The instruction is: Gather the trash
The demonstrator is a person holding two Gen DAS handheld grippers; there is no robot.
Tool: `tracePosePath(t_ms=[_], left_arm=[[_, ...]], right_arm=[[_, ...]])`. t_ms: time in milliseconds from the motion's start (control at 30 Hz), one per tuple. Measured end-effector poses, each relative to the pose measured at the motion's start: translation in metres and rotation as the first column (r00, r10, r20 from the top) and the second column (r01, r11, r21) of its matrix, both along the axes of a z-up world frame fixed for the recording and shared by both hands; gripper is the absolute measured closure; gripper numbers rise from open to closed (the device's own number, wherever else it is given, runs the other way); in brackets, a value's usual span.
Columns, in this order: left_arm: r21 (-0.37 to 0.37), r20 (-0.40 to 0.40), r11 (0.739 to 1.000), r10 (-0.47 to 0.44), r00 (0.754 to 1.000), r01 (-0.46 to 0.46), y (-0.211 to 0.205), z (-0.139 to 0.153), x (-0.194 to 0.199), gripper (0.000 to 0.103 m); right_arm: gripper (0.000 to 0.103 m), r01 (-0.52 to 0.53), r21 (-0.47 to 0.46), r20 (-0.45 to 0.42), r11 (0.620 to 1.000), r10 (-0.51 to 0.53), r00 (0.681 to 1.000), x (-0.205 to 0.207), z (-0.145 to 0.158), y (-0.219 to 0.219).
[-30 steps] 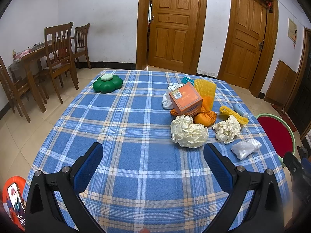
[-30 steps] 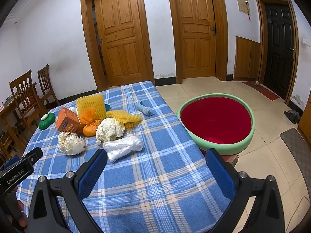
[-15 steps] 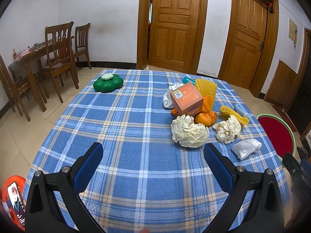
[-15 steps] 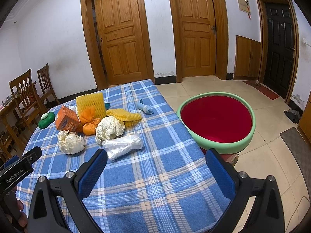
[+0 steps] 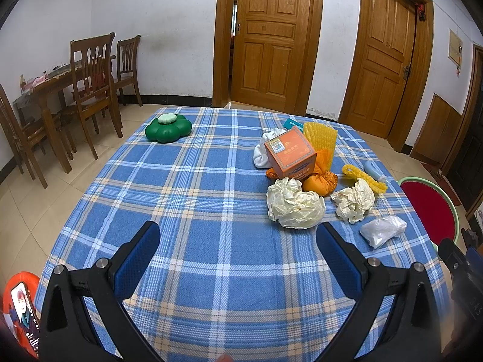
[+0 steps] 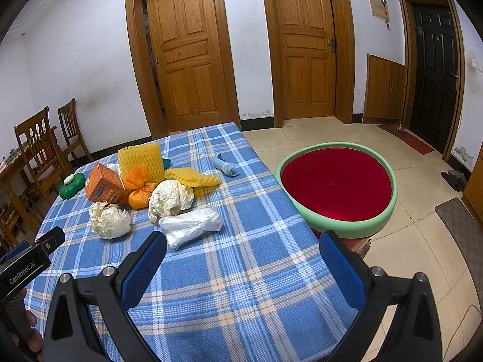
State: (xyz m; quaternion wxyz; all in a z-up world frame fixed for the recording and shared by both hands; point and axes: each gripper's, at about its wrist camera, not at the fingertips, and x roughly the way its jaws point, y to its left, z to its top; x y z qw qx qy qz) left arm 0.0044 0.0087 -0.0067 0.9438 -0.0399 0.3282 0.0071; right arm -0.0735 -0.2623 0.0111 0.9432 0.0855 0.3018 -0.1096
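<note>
Trash lies on the blue plaid tablecloth (image 5: 193,211): an orange box (image 5: 290,154), an orange pouch (image 5: 320,181), yellow foam netting (image 5: 320,135), two cream crumpled paper balls (image 5: 294,203) (image 5: 354,199) and a clear plastic bag (image 5: 382,230). In the right wrist view the bag (image 6: 191,225) lies just beyond my left finger. A red basin with a green rim (image 6: 338,185) sits beside the table on the right. My left gripper (image 5: 238,256) is open and empty above the near tablecloth. My right gripper (image 6: 241,259) is open and empty over the table's near right part.
A green flower-shaped object (image 5: 168,126) sits at the far left of the table. A blue tube (image 6: 225,164) lies near the far right edge. Wooden chairs (image 5: 90,90) and a table stand at left. Doors line the back wall.
Both grippers have crept slightly toward the trash; the right view shows the plastic bag a little nearer. Nothing was grasped.
</note>
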Motion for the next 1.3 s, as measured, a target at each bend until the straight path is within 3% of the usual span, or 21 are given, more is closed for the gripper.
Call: tracePosePath(t_ms=[767, 1300], left_arm=[[-0.003, -0.009, 1.0, 0.004, 1.0, -0.004, 0.003, -0.006, -0.002, 0.001], [0.002, -0.076, 0.998, -0.055, 0.996, 0.055, -0.007, -0.008, 0.033, 0.001]], right_arm=[[0.0, -0.001, 0.004, -0.007, 1.0, 0.001, 1.0, 0.005, -0.002, -0.003], [0.0, -0.115, 0.061, -0.035, 0.991, 0.118, 0.992, -0.001, -0.018, 0.012]])
